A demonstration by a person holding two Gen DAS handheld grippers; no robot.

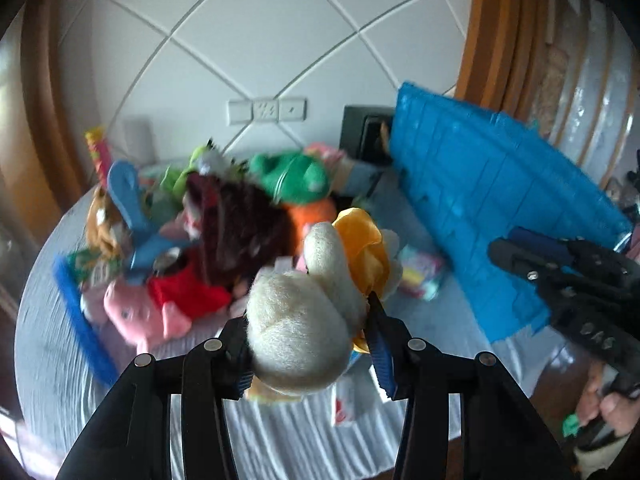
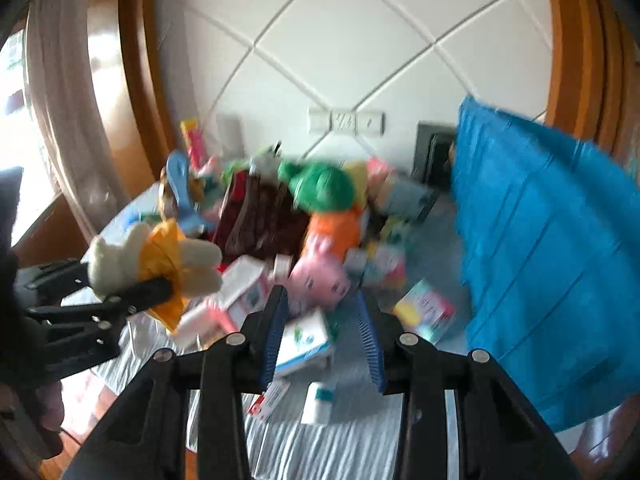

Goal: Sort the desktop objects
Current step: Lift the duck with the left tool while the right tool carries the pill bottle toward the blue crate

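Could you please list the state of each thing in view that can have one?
Left tongs: shut on the cream plush toy.
Cream plush toy: held, lifted off the table.
Right tongs: open, holding nothing.
Blue bin: tilted, at the right of the table.
Pink plush: lying in the pile.
White bottle: lying on its side on the cloth.

white diamond-panelled wall [image 2: 360, 40] w/ switch plate [image 2: 346, 122], wood frame [image 2: 132, 60], bright window [image 2: 16, 92] left, pale curtain [image 2: 60, 92]

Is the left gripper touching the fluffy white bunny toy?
Touching. The left wrist view shows the left gripper squeezing the fluffy white plush toy with yellow cloth between its fingers.
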